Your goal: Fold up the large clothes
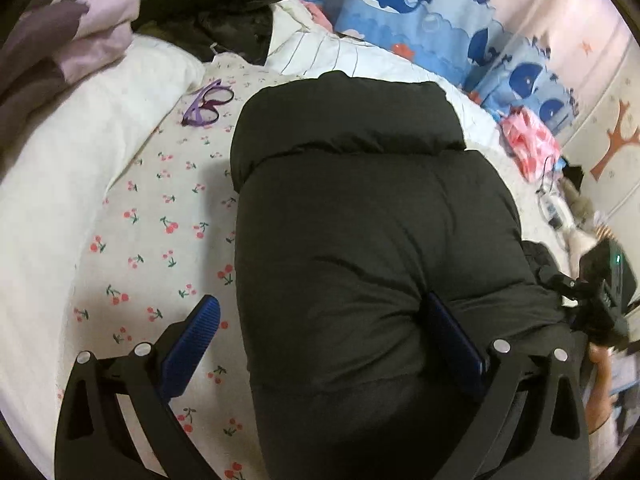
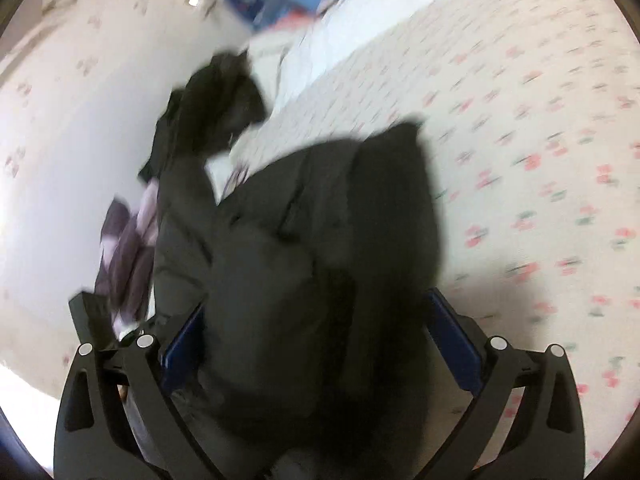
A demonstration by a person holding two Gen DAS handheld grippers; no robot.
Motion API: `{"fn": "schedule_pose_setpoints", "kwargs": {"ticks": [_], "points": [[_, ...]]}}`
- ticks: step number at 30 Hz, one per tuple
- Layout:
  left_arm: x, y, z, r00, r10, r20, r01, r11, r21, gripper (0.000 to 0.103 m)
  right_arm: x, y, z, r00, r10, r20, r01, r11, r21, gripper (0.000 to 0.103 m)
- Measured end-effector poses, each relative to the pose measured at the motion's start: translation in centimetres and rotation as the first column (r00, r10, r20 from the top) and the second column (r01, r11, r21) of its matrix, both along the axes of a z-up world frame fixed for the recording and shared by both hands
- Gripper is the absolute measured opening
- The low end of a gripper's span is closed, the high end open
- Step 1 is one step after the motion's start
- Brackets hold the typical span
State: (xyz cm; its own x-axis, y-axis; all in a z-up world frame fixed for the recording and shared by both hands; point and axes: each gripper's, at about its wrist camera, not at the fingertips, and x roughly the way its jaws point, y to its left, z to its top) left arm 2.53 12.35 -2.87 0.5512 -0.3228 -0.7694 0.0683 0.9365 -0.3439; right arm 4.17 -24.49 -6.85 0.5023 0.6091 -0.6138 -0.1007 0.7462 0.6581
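Both tools seemingly straddling black jacket (image 1: 380, 240).

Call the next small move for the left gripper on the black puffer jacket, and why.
Probably lift the left gripper clear: its jaws are wide open, one pressed into the black puffer jacket, which already lies as a folded bundle on the cherry-print sheet. The right view is too blurred to judge.

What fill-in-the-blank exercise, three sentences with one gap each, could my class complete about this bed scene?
1. The puffy jacket being folded is ____ in colour.
2. The bedsheet is printed with small red ____.
3. The purple eyeglasses lie on the sheet to the ____ of the jacket in the left wrist view.

Missing words: black; cherries; left
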Motion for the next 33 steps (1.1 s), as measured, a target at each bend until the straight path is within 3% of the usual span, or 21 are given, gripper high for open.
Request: {"fn": "schedule_pose_setpoints", "kwargs": {"ticks": [4, 6, 8, 11, 13, 16, 18, 20, 22, 24, 26, 27, 29, 31, 33], "points": [[0.3, 0.6, -0.5, 1.0, 0.002, -0.031, -0.005, 0.994, -0.106, 0.097, -0.8, -0.2, -1.3, 0.999, -0.029, -0.023, 0.028, 0.997, -0.07, 0.097], [0.6, 0.5, -1.0, 0.999, 0.006, -0.043, -0.011, 0.993, -0.121, 0.097, -0.1, 1.8, -3.6, 0.99, 0.04, -0.133, -0.044, 0.999, -0.03, 0.097], [0.8, 0.6, -1.3, 0.998, 0.002, -0.065, -0.013, 0.986, -0.166, 0.097, 0.3, 3.8, -5.8, 0.964, 0.139, -0.225, -0.122, 0.989, 0.086, 0.097], [0.6, 1.1, -0.4, 0.999, 0.018, -0.047, -0.024, 0.99, -0.138, 0.097, -0.2, 5.3, -5.6, 0.963, 0.168, -0.211, -0.156, 0.985, 0.074, 0.097], [0.5, 0.8, -0.5, 0.999, 0.011, -0.039, -0.015, 0.993, -0.118, 0.097, 0.1, 3.6, -5.2, 0.97, 0.141, -0.198, -0.134, 0.99, 0.048, 0.096], [0.8, 0.0, -1.3, 0.998, -0.004, -0.058, -0.005, 0.99, -0.141, 0.097, -0.7, 0.2, -2.5, 0.993, 0.02, -0.113, -0.026, 0.998, -0.049, 0.096], [0.9, -0.4, -1.1, 0.999, 0.0, -0.052, -0.005, 0.993, -0.114, 0.097, -1.5, -0.2, 1.4, 0.997, -0.042, 0.067, 0.05, 0.991, -0.127, 0.096], [0.8, -0.9, -0.7, 0.999, -0.002, -0.038, -0.002, 0.996, -0.089, 0.097, -1.1, 1.5, 5.0, 0.981, -0.014, 0.195, 0.044, 0.987, -0.152, 0.096], [0.8, -1.0, -0.6, 0.999, -0.002, -0.034, -0.001, 0.996, -0.085, 0.097, -0.1, 4.9, 7.8, 0.958, 0.079, 0.277, -0.018, 0.976, -0.217, 0.096], [0.7, -1.0, -0.6, 1.0, 0.003, -0.031, -0.005, 0.996, -0.084, 0.097, 1.5, 8.6, 7.4, 0.954, 0.168, 0.25, -0.091, 0.952, -0.292, 0.096], [0.7, -1.0, -0.6, 1.0, 0.005, -0.026, -0.007, 0.997, -0.079, 0.097, 4.3, 10.3, 4.2, 0.974, 0.178, 0.143, -0.112, 0.918, -0.38, 0.096], [0.7, -1.0, -0.6, 1.0, 0.004, -0.021, -0.006, 0.996, -0.085, 0.097, 5.7, 10.3, 1.0, 0.983, 0.156, 0.094, -0.11, 0.918, -0.381, 0.096], [0.8, -1.3, -0.5, 1.0, -0.013, -0.015, 0.012, 0.995, -0.099, 0.097, 7.0, 8.6, -2.5, 0.994, 0.102, 0.034, -0.09, 0.961, -0.26, 0.096], [0.5, -2.2, -0.3, 1.0, -0.016, -0.002, 0.016, 0.999, -0.044, 0.097, 6.7, 8.3, -2.0, 0.996, 0.094, 0.014, -0.086, 0.954, -0.286, 0.096], [-0.2, -3.3, 0.1, 0.999, -0.018, 0.044, 0.015, 0.998, 0.062, 0.097, 5.4, 8.1, -0.2, 0.995, 0.089, 0.033, -0.074, 0.948, -0.311, 0.096]]}}
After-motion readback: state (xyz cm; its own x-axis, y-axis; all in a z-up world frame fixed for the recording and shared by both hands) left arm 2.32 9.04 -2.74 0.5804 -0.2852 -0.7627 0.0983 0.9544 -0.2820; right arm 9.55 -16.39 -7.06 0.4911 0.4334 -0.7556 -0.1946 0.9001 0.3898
